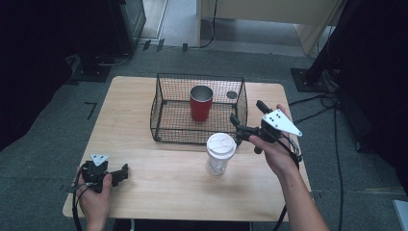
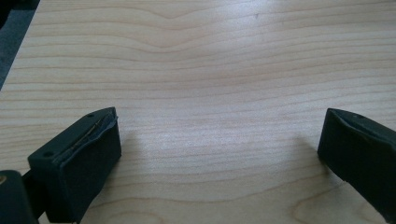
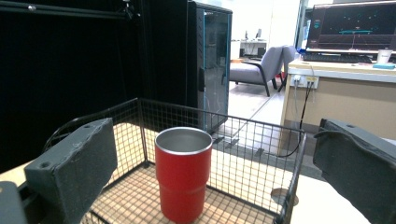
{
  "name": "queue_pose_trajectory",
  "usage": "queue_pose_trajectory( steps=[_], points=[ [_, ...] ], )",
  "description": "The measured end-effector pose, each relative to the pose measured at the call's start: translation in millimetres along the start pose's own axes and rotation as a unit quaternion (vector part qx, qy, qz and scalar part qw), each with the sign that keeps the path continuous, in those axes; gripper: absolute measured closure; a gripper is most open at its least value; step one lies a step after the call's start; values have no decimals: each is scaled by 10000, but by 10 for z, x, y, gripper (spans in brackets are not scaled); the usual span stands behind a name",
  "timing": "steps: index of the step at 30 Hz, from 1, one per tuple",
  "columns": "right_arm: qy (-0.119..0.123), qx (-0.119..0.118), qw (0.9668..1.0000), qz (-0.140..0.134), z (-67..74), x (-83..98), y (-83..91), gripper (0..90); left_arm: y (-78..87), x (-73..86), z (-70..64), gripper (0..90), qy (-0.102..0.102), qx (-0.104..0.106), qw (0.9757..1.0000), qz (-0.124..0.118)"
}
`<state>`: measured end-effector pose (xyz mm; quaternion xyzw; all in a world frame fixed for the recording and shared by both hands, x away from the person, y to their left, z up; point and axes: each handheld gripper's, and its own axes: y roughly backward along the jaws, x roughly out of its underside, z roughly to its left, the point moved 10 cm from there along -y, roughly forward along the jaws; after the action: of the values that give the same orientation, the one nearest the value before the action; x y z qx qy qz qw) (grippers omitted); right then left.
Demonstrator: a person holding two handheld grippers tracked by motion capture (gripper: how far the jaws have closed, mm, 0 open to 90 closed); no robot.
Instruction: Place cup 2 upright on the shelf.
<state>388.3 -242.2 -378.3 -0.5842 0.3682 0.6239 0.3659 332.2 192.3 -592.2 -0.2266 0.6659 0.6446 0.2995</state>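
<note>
Standing upright inside the black wire basket (image 1: 166,103), the red cup (image 1: 201,103) has its steel-lined mouth open to the top; in the right gripper view the red cup (image 3: 183,179) sits straight ahead of that tool, framed between its two black jaws, with the wire basket (image 3: 261,144) rising around it. Those jaws stand wide apart and grip nothing; the right gripper (image 1: 248,123) hovers just outside the basket's right wall, held in the person's right hand (image 1: 275,153) above the table (image 1: 139,168) — its grey three-cornered plate faces up. Just in front of the basket's near wall, and close below the right gripper's tips, stands a clear cup with a white lid (image 1: 220,153); it rests on the bare wood, apart from the tool. Well off to the left, near the table's front corner, the left gripper (image 1: 119,174) lies low over the wood in the left hand (image 1: 95,199); its own view shows both jaws spread wide over plain table (image 2: 219,84), nothing between them.
</note>
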Motion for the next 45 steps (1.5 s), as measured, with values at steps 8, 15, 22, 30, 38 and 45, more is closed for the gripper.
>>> queue_pose_trajectory(
  steps=[8, 15, 22, 30, 38, 45],
  points=[
    [49, 20, 10000, 63, 26, 182, 227, 0, 0, 0, 0, 0, -1, 1, 10000, -2],
    [35, 105, 9999, 131, -9, 339, 437, 0, -1, 0, 0, 0, -2, -2, 10000, -4],
    [14, 155, 9997, 186, -57, 480, 610, 0, -1, 0, 0, 0, -1, -2, 10000, -5],
    [-27, 152, 9996, 238, -56, 637, 760, 0, -1, 0, 0, 0, -3, -2, 10000, -4],
    [-10, 61, 9993, 378, 40, 832, 854, 0, 0, 1, 1, 0, -5, -3, 10000, -2],
    [24, -60, 9988, 489, 136, 957, 906, 0, 0, 1, 1, 0, -5, -2, 10000, -2]
  ],
)
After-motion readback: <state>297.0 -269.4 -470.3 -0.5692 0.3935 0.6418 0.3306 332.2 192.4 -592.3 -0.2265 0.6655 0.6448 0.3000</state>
